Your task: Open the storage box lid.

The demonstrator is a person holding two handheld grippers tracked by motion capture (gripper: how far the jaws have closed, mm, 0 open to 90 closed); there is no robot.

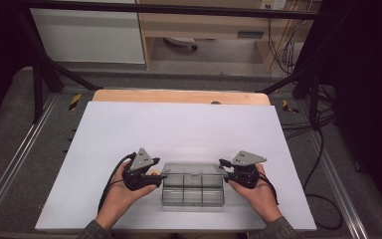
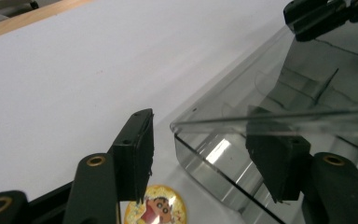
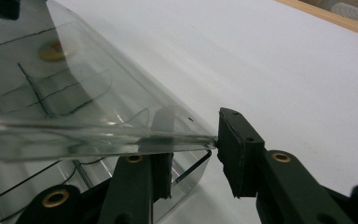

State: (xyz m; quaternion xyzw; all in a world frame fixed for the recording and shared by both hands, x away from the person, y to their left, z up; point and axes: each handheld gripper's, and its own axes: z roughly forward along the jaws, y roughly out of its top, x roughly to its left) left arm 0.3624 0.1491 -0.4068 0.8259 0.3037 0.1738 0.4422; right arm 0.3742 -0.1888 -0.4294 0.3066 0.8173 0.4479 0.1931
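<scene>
Clear smoky compartment box point(image 1: 193, 191), lid raised, sits near the desk point(image 1: 179, 129) front edge, compartments look empty. Left gripper point(image 2: 200, 154) spread around its corner; right gripper point(image 3: 193, 156) pinches the lid edge. Cartoon badge point(image 2: 154, 210) lies beside the box.

The tabletop point(image 1: 179, 129) is a white, matte sheet that takes up the middle of the high view, widening toward the bottom edge of the frame. Along its far side, at upper centre, a strip of bare light wood point(image 1: 179, 96) shows past the white surface. A clear, smoky plastic box point(image 1: 193, 190) with inner dividers lies directly on the white sheet at lower centre — its lid is tilted up. Just beside the box's left end, a small round sticker point(image 2: 154, 206) with a cartoon face on yellow lies flat on the tabletop — in the left gripper view it sits at the bottom centre of the frame.
</scene>
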